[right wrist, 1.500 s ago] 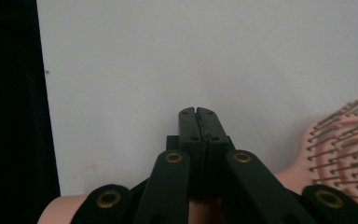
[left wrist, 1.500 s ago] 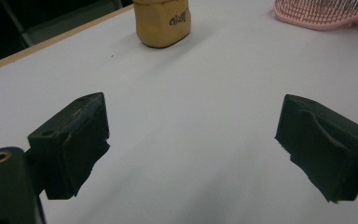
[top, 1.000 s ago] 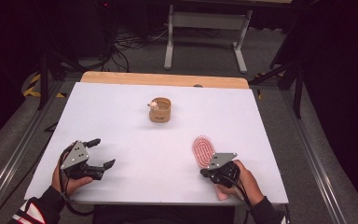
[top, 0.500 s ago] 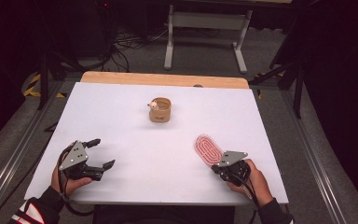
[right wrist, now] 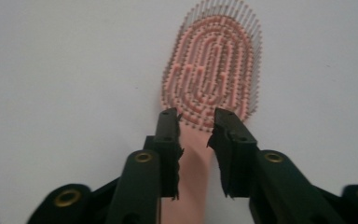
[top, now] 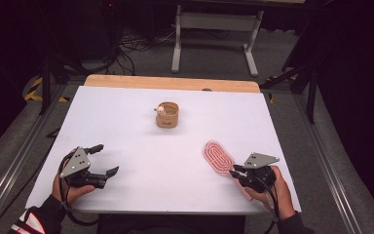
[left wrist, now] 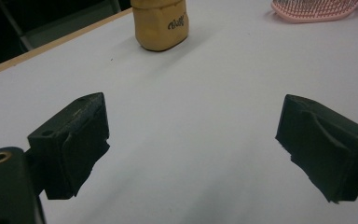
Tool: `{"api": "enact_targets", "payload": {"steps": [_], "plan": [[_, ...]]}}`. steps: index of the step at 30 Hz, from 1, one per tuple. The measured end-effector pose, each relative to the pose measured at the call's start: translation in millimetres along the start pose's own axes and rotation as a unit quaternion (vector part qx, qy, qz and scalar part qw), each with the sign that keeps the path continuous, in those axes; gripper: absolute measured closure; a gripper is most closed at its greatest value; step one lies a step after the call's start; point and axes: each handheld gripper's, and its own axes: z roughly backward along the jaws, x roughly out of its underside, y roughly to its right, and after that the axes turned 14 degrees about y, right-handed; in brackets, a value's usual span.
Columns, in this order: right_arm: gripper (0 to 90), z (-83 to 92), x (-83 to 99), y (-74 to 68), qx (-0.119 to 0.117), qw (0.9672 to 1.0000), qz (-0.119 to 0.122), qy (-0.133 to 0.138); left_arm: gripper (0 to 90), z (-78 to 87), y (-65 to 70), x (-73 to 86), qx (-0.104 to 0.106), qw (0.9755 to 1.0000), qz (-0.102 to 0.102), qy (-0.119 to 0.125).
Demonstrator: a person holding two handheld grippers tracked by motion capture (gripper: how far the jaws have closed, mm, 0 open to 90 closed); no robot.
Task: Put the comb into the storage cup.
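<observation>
One pink hairbrush (top: 218, 157) lies bristles-up on the counter (top: 126, 122), near and right of the one tan cup (top: 167, 115). Our right gripper (right wrist: 196, 122) has just been opening; handle between jaws, pads clear, likely releasing. Left gripper (top: 100, 160) rests wide open, empty, likely waiting.

The left gripper (top: 105, 159) rests low near the tabletop's front left corner, jaws wide apart. The right gripper (top: 234, 170), near the front right corner, has just been opening its jaws a little.

White table (top: 126, 112) with wooden far edge; tan cup (top: 167, 115) at centre; grey floor beyond
</observation>
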Motion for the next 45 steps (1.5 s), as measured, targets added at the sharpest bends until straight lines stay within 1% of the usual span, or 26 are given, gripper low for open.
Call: {"api": "enact_targets", "payload": {"steps": [1,2,5,6,7,8,9,10,11,14,15,16,17,18,19,20,24,26,28,29,33,35,37,39,40,45], "plan": [[69.3,0.0,0.0,0.0,0.0,1.0,0.0,0.0,10.2,0.0,0.0,0.0,0.0,1.0,0.0,0.0],[65.2,3.7,0.8,5.4,0.017,0.9997,-0.019,0.003,10.2,0.3,0.4,-0.3,0.001,1.0,-0.002,-0.001],[54.9,5.6,1.6,10.0,0.035,0.9986,-0.04,0.004,10.2,0.9,1.0,-1.0,0.0,1.0,-0.005,0.001],[54.9,5.6,1.6,10.0,0.035,0.9986,-0.04,0.004,10.2,1.2,1.0,-1.0,0.0,1.0,-0.005,0.0],[46.0,5.7,2.0,12.1,0.044,0.9979,-0.048,0.004,10.1,1.1,0.9,-0.9,0.001,1.0,-0.005,0.0],[39.9,5.6,2.0,12.5,0.049,0.9974,-0.052,0.006,10.1,0.9,0.3,-0.7,0.001,1.0,-0.005,0.0],[39.9,5.6,2.0,12.5,0.049,0.9974,-0.052,0.006,10.1,0.9,0.3,-0.7,0.001,1.0,-0.005,0.0],[32.3,4.6,2.0,13.8,0.064,0.9961,-0.06,0.004,10.0,0.5,0.0,-0.4,0.001,1.0,-0.006,-0.002],[28.1,4.1,2.2,14.2,0.07,0.9956,-0.062,0.004,10.0,0.2,-0.1,-0.3,0.001,1.0,-0.007,-0.003],[19.5,2.9,2.6,15.8,0.083,0.9938,-0.074,0.004,9.9,-1.0,0.8,0.4,0.003,1.0,-0.008,-0.005],[19.5,2.9,2.6,15.8,0.083,0.9938,-0.074,0.004,9.9,-1.0,0.8,0.4,0.003,1.0,-0.008,-0.005],[16.8,2.5,2.5,16.1,0.084,0.9934,-0.078,0.004,9.9,-1.1,1.0,0.4,0.004,0.9999,-0.009,-0.009],[13.4,1.0,2.1,16.3,0.077,0.9929,-0.09,0.002,9.8,-1.3,1.1,0.4,0.004,0.9999,-0.009,-0.01],[13.4,1.0,2.1,16.3,0.077,0.9929,-0.09,0.002,9.8,-1.7,1.2,0.6,0.005,0.9999,-0.009,-0.01],[9.9,-3.6,1.3,14.8,0.066,0.9933,-0.094,-0.013,9.3,-2.7,1.5,1.0,0.005,0.9999,-0.005,-0.01],[9.1,-5.7,1.0,14.0,0.065,0.9932,-0.095,-0.02,8.9,-3.1,1.4,1.0,0.006,0.9999,-0.005,-0.01],[8.6,-18.7,1.6,13.0,0.065,0.9919,-0.087,-0.065,8.5,-4.6,1.9,1.1,0.007,0.9999,-0.004,-0.012],[8.8,-22.8,2.4,13.3,0.059,0.9912,-0.09,-0.077,8.4,-4.7,2.5,1.2,0.008,0.9999,-0.005,-0.013],[11.6,-27.1,3.1,12.6,0.062,0.9902,-0.082,-0.094,8.3,-4.7,2.4,1.3,0.008,0.9999,-0.005,-0.014],[11.6,-27.1,3.1,12.6,0.062,0.9902,-0.082,-0.094,8.3,-4.7,2.4,1.3,0.008,0.9999,-0.005,-0.014],[19.1,-33.7,4.1,13.2,0.062,0.9872,-0.08,-0.124,8.4,-4.9,2.3,1.4,0.008,0.9999,-0.004,-0.014],[20.8,-35.2,4.5,13.9,0.061,0.9865,-0.078,-0.13,8.3,-5.2,2.3,1.4,0.008,0.9999,-0.005,-0.014],[19.5,-36.3,4.8,14.4,0.062,0.9858,-0.077,-0.135,7.5,-5.4,2.2,1.4,0.007,0.9999,-0.005,-0.014],[19.6,-38.5,4.1,16.5,0.063,0.9845,-0.086,-0.139,7.1,-5.3,1.3,1.6,0.004,0.9999,-0.003,-0.014],[23.6,-39.6,3.5,16.9,0.058,0.9845,-0.089,-0.14,6.6,-5.2,1.2,1.7,0.005,0.9999,-0.002,-0.013],[35.3,-38.0,2.9,15.0,0.039,0.9867,-0.085,-0.133,6.6,-5.0,1.5,1.6,0.005,0.9999,-0.003,-0.014]]}}
